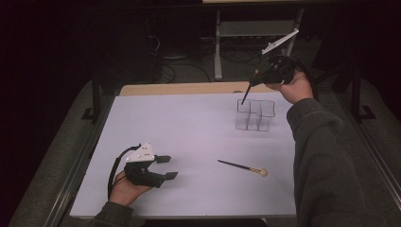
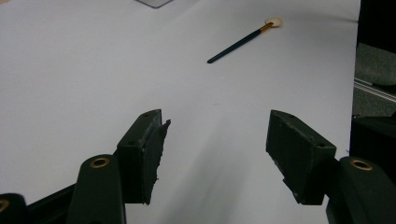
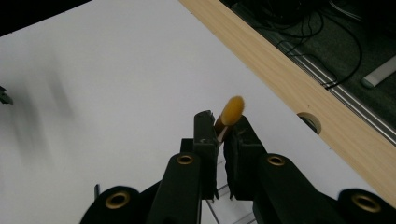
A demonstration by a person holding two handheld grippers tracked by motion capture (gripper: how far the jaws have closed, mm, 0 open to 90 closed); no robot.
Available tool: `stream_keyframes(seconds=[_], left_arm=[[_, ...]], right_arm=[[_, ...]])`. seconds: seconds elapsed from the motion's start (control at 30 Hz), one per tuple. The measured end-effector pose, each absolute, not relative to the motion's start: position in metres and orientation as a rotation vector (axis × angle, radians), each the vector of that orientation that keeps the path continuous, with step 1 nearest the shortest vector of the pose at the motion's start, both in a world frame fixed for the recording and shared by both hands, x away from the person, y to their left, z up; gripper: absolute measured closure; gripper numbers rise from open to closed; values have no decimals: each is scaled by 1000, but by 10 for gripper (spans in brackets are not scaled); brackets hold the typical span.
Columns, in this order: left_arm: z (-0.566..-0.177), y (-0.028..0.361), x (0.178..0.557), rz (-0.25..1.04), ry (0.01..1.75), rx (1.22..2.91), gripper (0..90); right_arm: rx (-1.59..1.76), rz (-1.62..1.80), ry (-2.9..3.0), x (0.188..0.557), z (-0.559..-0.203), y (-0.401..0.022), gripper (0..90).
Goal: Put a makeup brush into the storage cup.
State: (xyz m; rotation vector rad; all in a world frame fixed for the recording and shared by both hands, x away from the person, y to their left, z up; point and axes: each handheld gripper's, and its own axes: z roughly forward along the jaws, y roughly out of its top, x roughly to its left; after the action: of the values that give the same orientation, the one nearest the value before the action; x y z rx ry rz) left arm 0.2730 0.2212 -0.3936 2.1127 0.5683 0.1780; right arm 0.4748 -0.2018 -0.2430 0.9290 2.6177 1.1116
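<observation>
Dim room, white-topped table (image 1: pixel 189 127) with wooden far edge, grey carpet (image 1: pixel 66 137), cables (image 1: pixel 189 61) behind

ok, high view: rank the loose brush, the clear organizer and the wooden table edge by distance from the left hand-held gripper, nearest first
1. Loose brush, lying on the white mat just right of the left hand-held gripper.
2. Clear organizer, farther back, to the right.
3. Wooden table edge, along the far side.

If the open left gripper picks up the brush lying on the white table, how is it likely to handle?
The brush looks thin and straight, so probably stiff and light. Its slim round-looking handle lies flat on the smooth table, so it may roll or slide if nudged. The left gripper would likely need to close almost fully.
</observation>
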Motion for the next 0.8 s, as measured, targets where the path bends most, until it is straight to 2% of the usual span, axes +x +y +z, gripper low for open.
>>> stream_keyframes(seconds=[0.8], left_arm=[[-391,226,273,192,563,2107,362]], right_arm=[[1011,1085,2634,486,-277,-196,827]])
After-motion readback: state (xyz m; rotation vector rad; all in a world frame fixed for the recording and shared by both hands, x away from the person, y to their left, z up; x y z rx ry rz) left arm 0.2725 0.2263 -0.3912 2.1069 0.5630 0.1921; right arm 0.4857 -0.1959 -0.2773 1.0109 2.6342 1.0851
